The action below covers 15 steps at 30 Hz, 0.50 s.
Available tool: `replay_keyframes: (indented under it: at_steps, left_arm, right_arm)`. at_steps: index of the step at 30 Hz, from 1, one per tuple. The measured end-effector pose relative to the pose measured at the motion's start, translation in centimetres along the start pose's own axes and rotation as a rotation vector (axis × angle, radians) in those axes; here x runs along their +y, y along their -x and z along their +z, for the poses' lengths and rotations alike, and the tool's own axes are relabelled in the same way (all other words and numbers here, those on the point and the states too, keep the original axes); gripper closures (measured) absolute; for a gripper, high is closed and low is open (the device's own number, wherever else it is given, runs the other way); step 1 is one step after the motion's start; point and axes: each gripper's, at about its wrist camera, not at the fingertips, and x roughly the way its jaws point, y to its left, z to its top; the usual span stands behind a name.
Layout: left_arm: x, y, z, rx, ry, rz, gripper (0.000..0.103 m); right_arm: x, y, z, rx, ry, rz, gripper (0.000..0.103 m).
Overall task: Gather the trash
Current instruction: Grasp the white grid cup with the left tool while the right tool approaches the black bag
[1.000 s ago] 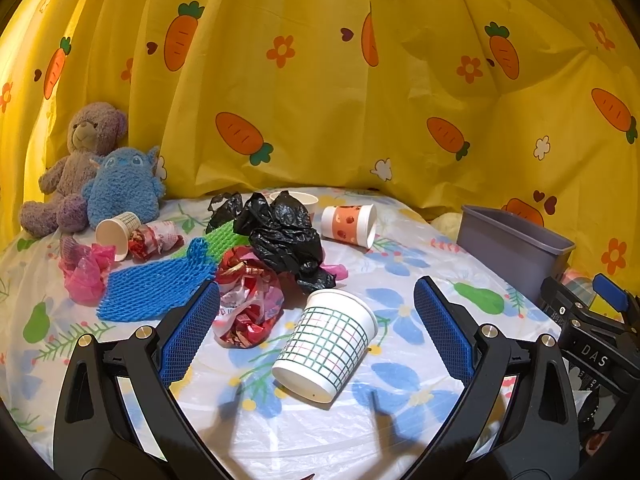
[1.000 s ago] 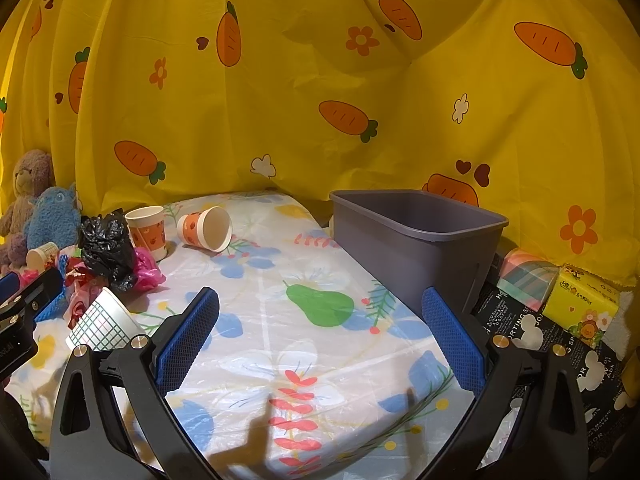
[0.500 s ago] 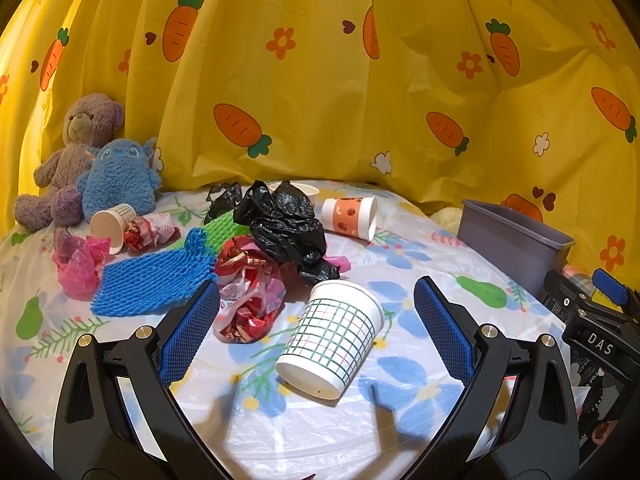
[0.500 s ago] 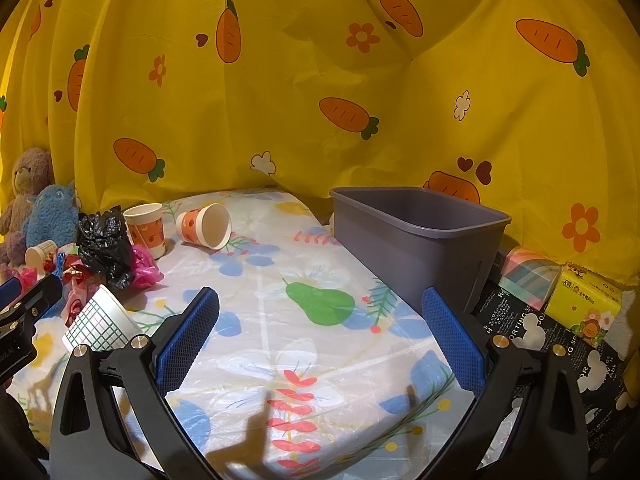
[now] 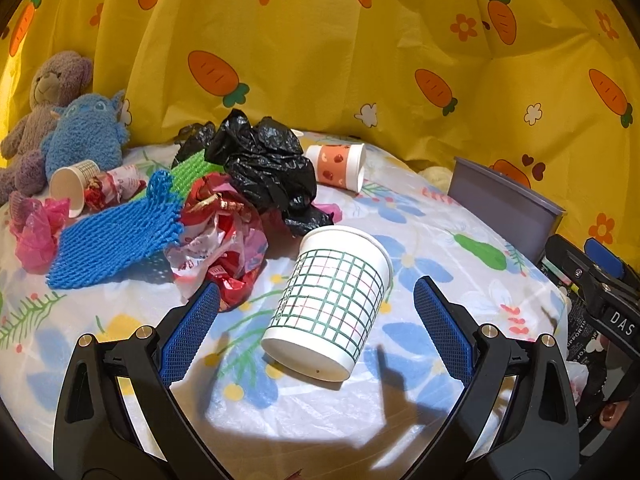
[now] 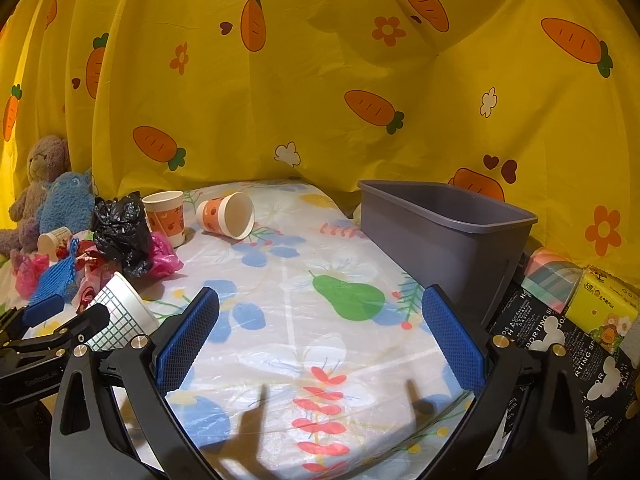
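Straddling checked cup [image 5: 334,304], left claw [image 5: 316,300] wide.

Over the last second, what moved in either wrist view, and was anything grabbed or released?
The left tool eased forward toward the checked cup, which now lies between its open fingers, untouched. Nothing was grabbed or released. The right tool drifted only slightly, open over the tablecloth. The trash pile and grey bin stayed put.

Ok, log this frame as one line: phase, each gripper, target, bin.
phase: approach | left gripper: open, straddling tipped checked cup, no contact | right gripper: open, empty | grey bin: no trash visible inside
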Motion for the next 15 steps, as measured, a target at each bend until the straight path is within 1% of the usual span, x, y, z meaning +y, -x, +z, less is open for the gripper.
replay_keyframes:
  at_steps: [1,4,8,9,11,15]
  left_arm:
    - [0.1,-0.4,0.0,0.016,0.009,-0.011,0.008]
    - [0.4,-1.2,-0.1,0.052,0.025,-0.032,0.015]
    - [0.4,-1.7,-0.2,0.077,0.030,-0.059,0.030]
    - [0.4,-1.8,-0.2,0.083,0.029,-0.066,0.036]
    - [0.4,-1.9,-0.3,0.095,0.033,-0.077,0.042]
    - [0.8,-1.4,-0.3,0.081,0.058,-0.086,0.045]
  right_arm:
    - [0.1,-0.1,0.0,0.001,0.001,0.006,0.005]
    - [0.5,-0.4,0.0,0.003,0.010,0.020,0.005]
    - [0.9,-0.8,-0.1,0.011,0.021,0.039,0.005]
    - [1.0,-0.9,0.0,0.012,0.022,0.044,0.005]
    - [1.1,-1.1,-0.1,0.015,0.024,0.054,0.005]
    - [1.5,-1.5,0.1,0.021,0.029,0.078,0.008]
